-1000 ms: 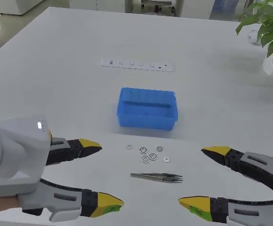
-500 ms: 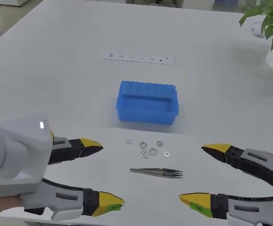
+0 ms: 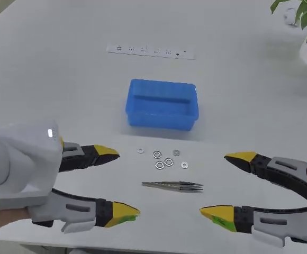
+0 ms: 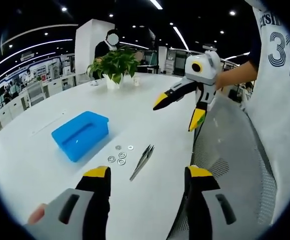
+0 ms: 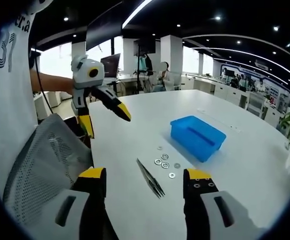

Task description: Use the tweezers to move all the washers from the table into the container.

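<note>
Claws: left claw [image 3: 127, 182] and right claw [image 3: 214, 184], both spread, flanking tweezers [image 3: 172, 185], apparently for pickup; washers [image 3: 164, 160] just beyond.

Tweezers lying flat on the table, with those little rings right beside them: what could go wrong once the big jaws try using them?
1. The tweezers lie flat on the smooth table; the right gripper or left gripper, jaws wide open, might push them instead of lifting them.
2. The washers sit close beside them, so sliding tweezers could scatter them.
3. The thin washers may slip out before reaching the blue container.
</note>
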`<state>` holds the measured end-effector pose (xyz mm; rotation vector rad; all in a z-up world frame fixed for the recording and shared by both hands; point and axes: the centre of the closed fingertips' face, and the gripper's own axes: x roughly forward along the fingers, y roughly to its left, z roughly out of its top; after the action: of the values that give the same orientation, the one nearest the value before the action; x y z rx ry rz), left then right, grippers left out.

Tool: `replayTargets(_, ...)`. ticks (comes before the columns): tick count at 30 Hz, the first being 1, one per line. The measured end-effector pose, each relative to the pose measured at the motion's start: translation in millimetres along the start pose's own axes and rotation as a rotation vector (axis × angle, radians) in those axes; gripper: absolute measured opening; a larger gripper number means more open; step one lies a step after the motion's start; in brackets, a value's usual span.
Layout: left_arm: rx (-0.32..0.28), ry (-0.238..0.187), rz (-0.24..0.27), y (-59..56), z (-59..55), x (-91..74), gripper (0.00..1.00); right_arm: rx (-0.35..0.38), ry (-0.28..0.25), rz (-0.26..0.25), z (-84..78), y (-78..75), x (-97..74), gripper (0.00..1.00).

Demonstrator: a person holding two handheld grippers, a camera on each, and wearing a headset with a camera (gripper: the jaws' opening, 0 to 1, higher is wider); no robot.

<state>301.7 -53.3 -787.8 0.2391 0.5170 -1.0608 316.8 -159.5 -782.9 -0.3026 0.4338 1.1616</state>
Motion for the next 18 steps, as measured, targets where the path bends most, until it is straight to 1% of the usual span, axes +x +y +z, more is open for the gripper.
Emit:
replayTargets(2, 0.019, 0.018, -0.009, 2.9, -4.1, 6.1, 0.63, -0.007, 0.009, 0.006, -2.0, -1.5, 4.5, 0.62)
replayTargets(4, 0.031, 0.026, -0.022, 4.6, -8.6, 11.3, 0.59, -0.01, 0.029, 0.023, -5.8, -1.0, 9.0, 0.6)
replayTargets(7, 0.025, 0.039, -0.044, 5.4, -15.0, 17.5, 0.59, -0.026, 0.044, 0.035, -9.6, -1.8, 15.0, 0.59)
replayTargets(10, 0.021, 0.05, -0.051, 8.0, -18.9, 23.4, 0.58, -0.037, 0.061, 0.049, -14.3, -2.6, 20.6, 0.58)
replayTargets(14, 0.017, 0.062, -0.077, 9.0, -23.4, 32.9, 0.54, -0.049, 0.088, 0.066, -22.6, -4.8, 28.9, 0.54)
replayTargets(15, 0.009, 0.083, -0.096, 7.4, -27.1, 35.7, 0.52, -0.051, 0.094, 0.069, -24.4, -5.5, 30.5, 0.54)
replayTargets(16, 0.01, 0.094, -0.104, 7.3, -29.0, 38.1, 0.51, -0.057, 0.096, 0.069, -25.7, -6.5, 32.2, 0.53)
replayTargets(18, 0.016, 0.102, -0.114, 7.7, -31.9, 43.1, 0.51, -0.053, 0.108, 0.077, -29.5, -8.2, 36.1, 0.52)
